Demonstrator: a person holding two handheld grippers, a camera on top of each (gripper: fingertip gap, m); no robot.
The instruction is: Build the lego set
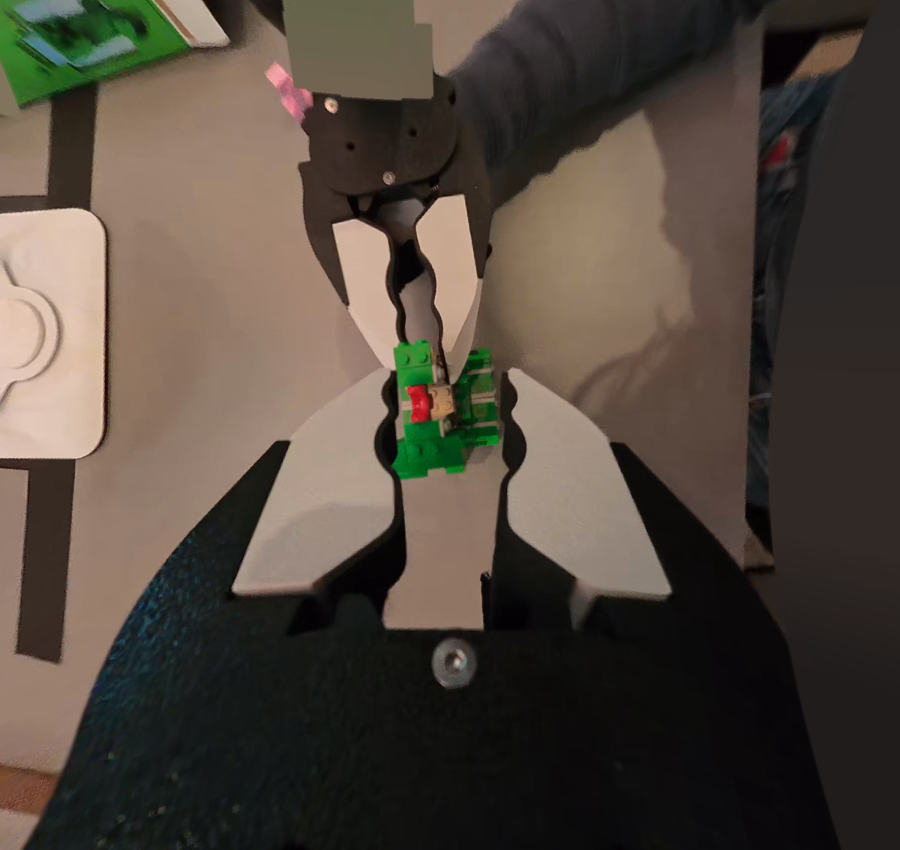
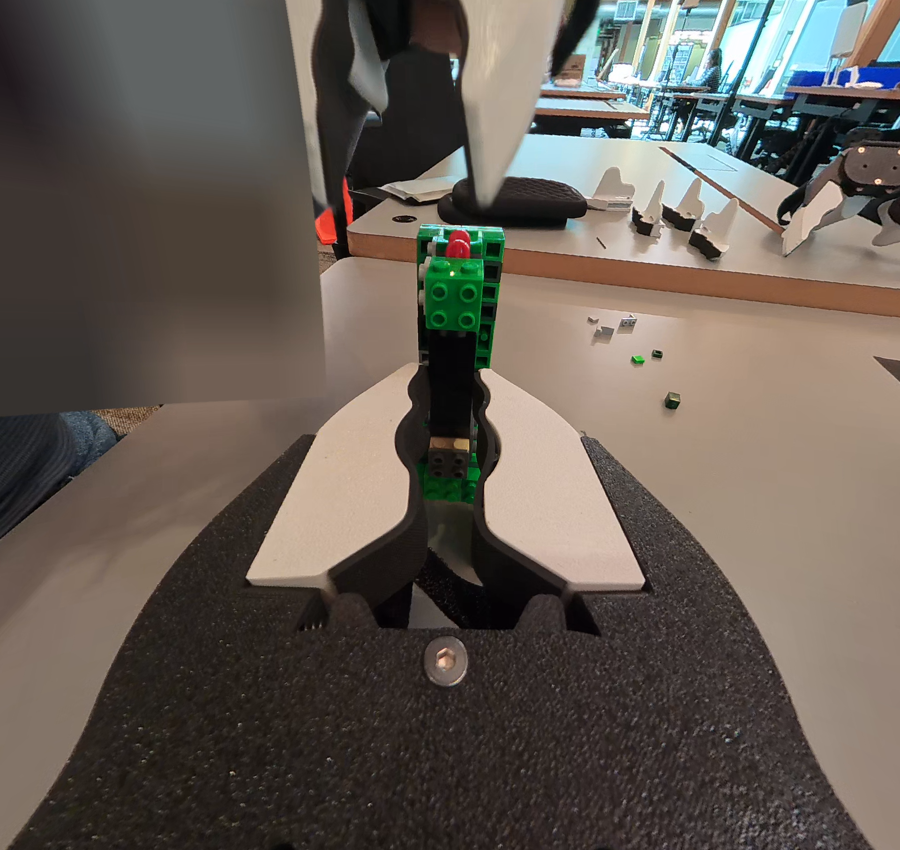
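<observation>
A green lego model (image 2: 453, 300) with a red piece on top (image 2: 459, 242) and black and tan parts stands upright over the grey table. My right gripper (image 2: 449, 378) is shut on its black lower part. In the left wrist view the model (image 1: 428, 456) is seen from above, and the right gripper (image 1: 433, 364) comes in from the far side, pinched on it. My left gripper (image 1: 445, 378) is open, with its fingers either side of the model and hovering above it. In the right wrist view it (image 2: 408, 200) hangs blurred just over the model's top.
A green box (image 1: 87, 23), a pink piece (image 1: 287, 88) and a white moulded tray (image 1: 48, 330) lie to the left. Small loose green (image 2: 638, 359) and grey pieces (image 2: 609, 327) lie to the right. Spare white fingers (image 2: 682, 213) and another gripper (image 2: 837, 203) sit on the far table. Spacing between my two grippers at the tips: around 6 cm.
</observation>
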